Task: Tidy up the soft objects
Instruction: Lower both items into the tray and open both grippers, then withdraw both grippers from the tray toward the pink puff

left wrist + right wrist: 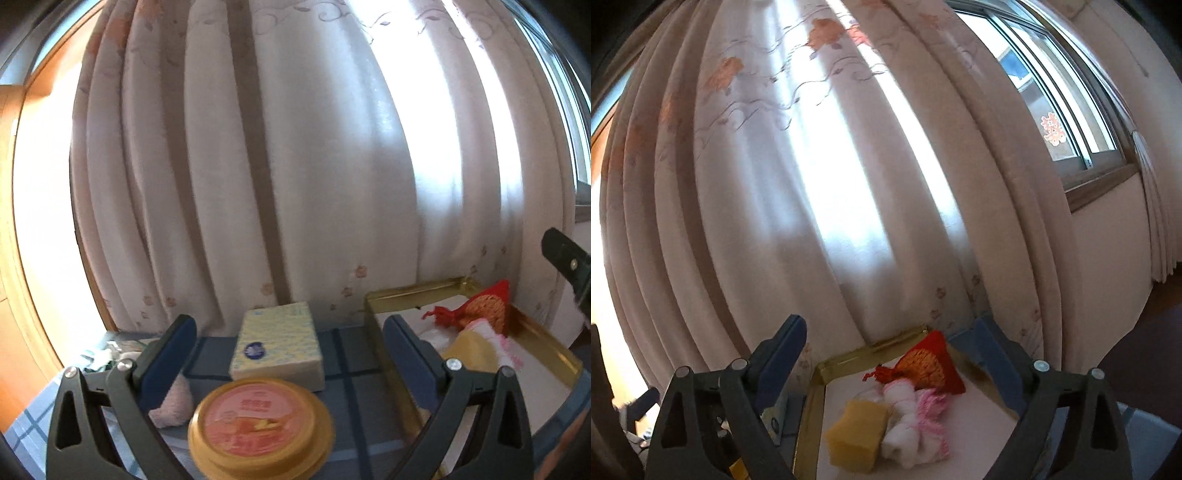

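A gold-rimmed tray (413, 290) (842, 363) with a white floor holds a yellow sponge (858, 437) (471, 350), a white and pink rolled cloth (916, 424) (498, 341) and a red and gold pouch (929, 367) (487, 304). My left gripper (291, 354) stands open over the blue checked tablecloth (354, 384), with nothing held. A pink fuzzy soft object (173, 404) lies by its left finger. My right gripper (890, 356) is open above the tray, empty. One right finger (569, 264) shows at the left wrist view's right edge.
A yellow-patterned tissue pack (279, 343) and a round yellow tub with a pink lid (258, 424) sit between the left fingers' lines. Floral curtains (258, 166) (812, 203) hang right behind the table. A window (1063, 103) is at the right. Dark clutter (107, 354) lies far left.
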The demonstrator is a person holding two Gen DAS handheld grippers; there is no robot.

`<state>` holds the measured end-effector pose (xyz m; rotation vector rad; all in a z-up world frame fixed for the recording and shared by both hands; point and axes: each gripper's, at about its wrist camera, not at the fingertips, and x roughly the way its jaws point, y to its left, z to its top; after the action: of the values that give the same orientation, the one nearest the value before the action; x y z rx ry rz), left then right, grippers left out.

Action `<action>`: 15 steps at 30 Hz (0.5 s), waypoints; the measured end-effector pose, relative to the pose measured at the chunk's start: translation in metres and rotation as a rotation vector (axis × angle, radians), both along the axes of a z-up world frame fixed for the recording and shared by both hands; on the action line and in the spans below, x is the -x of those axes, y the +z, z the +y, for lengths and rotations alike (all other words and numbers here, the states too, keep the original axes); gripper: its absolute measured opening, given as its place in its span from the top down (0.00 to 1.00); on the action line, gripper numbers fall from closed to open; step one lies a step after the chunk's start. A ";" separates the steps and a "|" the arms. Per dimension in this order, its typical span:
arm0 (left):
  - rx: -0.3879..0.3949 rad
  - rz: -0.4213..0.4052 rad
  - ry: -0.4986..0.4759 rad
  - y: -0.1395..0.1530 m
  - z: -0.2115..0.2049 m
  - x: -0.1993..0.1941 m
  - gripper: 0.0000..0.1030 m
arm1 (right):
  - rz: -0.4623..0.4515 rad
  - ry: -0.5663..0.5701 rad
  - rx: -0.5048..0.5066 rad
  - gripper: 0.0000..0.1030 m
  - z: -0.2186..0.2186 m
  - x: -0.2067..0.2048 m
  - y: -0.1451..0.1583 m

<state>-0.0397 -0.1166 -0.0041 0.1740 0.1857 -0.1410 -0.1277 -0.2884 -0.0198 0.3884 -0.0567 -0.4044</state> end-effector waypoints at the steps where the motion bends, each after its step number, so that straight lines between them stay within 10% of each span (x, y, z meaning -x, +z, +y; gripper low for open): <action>1: 0.001 -0.002 0.000 -0.001 0.003 0.000 0.01 | 0.001 -0.005 0.012 0.09 0.004 0.000 0.000; 15: 0.017 0.028 0.034 -0.013 0.042 -0.003 0.01 | -0.001 -0.026 0.077 0.09 0.045 -0.007 -0.003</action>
<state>-0.0368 -0.0744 -0.0171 0.1514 0.2148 -0.1108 -0.1207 -0.2434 -0.0225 0.3123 -0.0786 -0.4266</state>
